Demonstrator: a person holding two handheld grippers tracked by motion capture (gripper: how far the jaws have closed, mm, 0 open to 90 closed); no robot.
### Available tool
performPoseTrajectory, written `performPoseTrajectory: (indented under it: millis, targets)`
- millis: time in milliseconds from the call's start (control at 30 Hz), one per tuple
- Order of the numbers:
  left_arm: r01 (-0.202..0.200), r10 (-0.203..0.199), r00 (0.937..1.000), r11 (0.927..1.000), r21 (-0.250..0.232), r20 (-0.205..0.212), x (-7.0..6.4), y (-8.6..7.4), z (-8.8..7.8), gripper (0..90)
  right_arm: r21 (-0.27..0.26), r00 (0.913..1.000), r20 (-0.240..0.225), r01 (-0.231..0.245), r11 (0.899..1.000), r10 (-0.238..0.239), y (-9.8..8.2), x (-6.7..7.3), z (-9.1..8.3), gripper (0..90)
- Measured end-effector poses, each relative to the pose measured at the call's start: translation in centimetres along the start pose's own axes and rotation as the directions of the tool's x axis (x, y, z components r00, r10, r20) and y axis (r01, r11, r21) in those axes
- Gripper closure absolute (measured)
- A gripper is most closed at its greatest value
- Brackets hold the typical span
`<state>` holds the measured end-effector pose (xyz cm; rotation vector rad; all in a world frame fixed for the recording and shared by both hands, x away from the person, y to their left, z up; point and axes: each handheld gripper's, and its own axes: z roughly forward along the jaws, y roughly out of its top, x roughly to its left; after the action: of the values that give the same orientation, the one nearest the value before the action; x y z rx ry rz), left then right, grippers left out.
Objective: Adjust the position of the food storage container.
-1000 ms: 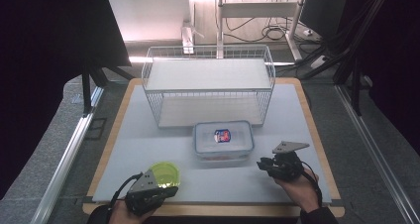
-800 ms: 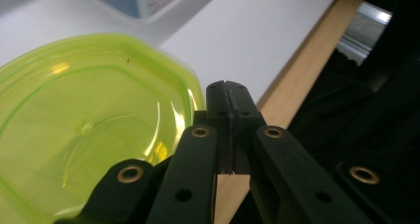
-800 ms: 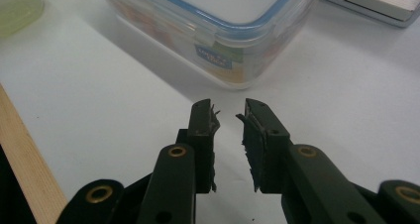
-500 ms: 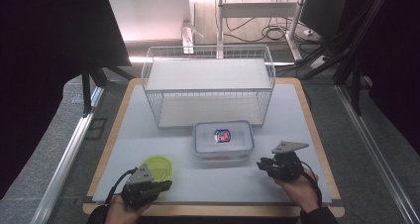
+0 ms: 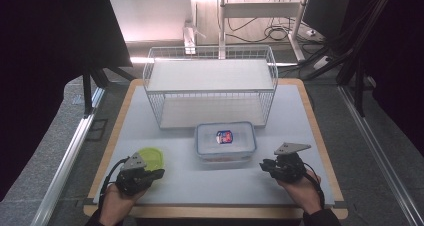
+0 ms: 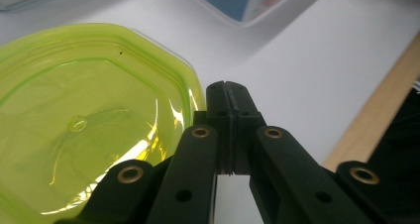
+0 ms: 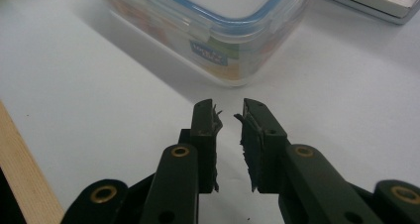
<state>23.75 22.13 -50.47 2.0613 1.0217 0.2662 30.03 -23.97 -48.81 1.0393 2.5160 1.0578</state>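
Translucent lime-green lid (image 6: 84, 130) lies just beside the closed left claw (image 6: 229, 87); right claw (image 7: 229, 112) slightly open.

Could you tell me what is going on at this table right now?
A person holds a gripper in each hand over a white mat. The left gripper, jaws shut and empty, sits beside a yellow-green plastic lid. The right gripper, jaws slightly apart with nothing between them, points at a clear food container with a blue-rimmed lid. Behind stands a white wire rack.
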Motion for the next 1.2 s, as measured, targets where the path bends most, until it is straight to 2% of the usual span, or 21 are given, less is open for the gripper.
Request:
performPoseTrajectory:
  millis: [67,167,267,333,433,533,600,700,833,1000,1067,1133,1200]
  targets:
    - [-0.008,0.008,0.9997,1.0000,0.006,-0.022,0.6,0.2,0.1,89.9,0.000,1.0000,0.000,0.002,1.000,-0.002,0.0,0.0,0.0,75.5]
    - [-0.002,0.002,0.9994,1.0000,0.005,-0.033,1.6,0.5,0.2,89.9,0.001,1.0000,0.000,0.001,1.000,-0.001,0.0,0.0,0.0,75.5]
    - [0.007,-0.007,0.9988,1.0000,0.006,-0.049,2.4,0.7,0.2,89.9,0.000,1.0000,0.002,-0.001,1.000,0.001,0.0,0.0,0.0,75.5]
    - [0.022,-0.021,0.9967,0.9998,0.004,-0.079,3.3,0.8,0.1,89.9,0.000,1.0000,0.001,-0.003,1.000,0.003,0.0,-0.1,0.0,75.5]
    - [0.033,-0.033,0.9959,0.9994,-0.004,-0.085,3.7,0.7,0.1,89.9,0.001,1.0000,0.002,-0.002,1.000,0.002,0.0,0.0,0.1,75.5]
    - [0.022,-0.022,0.9943,0.9997,-0.007,-0.104,3.3,0.8,0.0,89.9,-0.003,1.0000,0.003,0.002,1.000,-0.002,0.0,0.0,0.0,75.3]
    - [0.022,-0.025,0.9941,0.9993,-0.030,-0.106,3.0,1.0,-0.1,89.8,-0.009,1.0000,0.006,0.005,1.000,-0.005,0.0,0.0,0.0,75.3]
    - [0.002,-0.008,0.9956,0.9977,-0.067,-0.094,1.9,1.5,-0.2,86.5,-0.016,0.9999,0.011,-0.005,1.000,0.005,0.0,-0.1,-0.1,75.4]
    - [-0.033,0.027,0.9973,0.9952,-0.092,-0.069,0.5,2.5,0.4,84.5,-0.024,0.9998,0.020,-0.001,1.000,0.001,0.1,-0.2,-0.2,77.4]
    - [-0.040,0.037,0.9986,0.9955,-0.086,-0.038,-0.3,3.6,2.2,87.3,-0.060,0.9996,0.028,0.003,0.998,-0.002,0.3,-0.4,-0.3,86.2]
    - [-0.049,0.047,0.9984,0.9959,-0.076,-0.031,-0.4,4.2,3.0,89.6,-0.072,0.9990,0.041,-0.016,0.997,0.018,0.5,-0.7,-0.4,89.8]
    - [-0.054,0.052,0.9979,0.9963,-0.067,-0.039,-0.6,4.8,3.8,89.7,-0.082,0.9979,0.050,-0.038,0.996,0.043,0.7,-1.0,-0.3,90.0]
    - [-0.055,0.052,0.9972,0.9968,-0.058,-0.054,-0.7,5.5,4.6,89.8,-0.087,0.9972,0.059,-0.041,0.995,0.046,1.0,-1.4,-0.1,90.0]
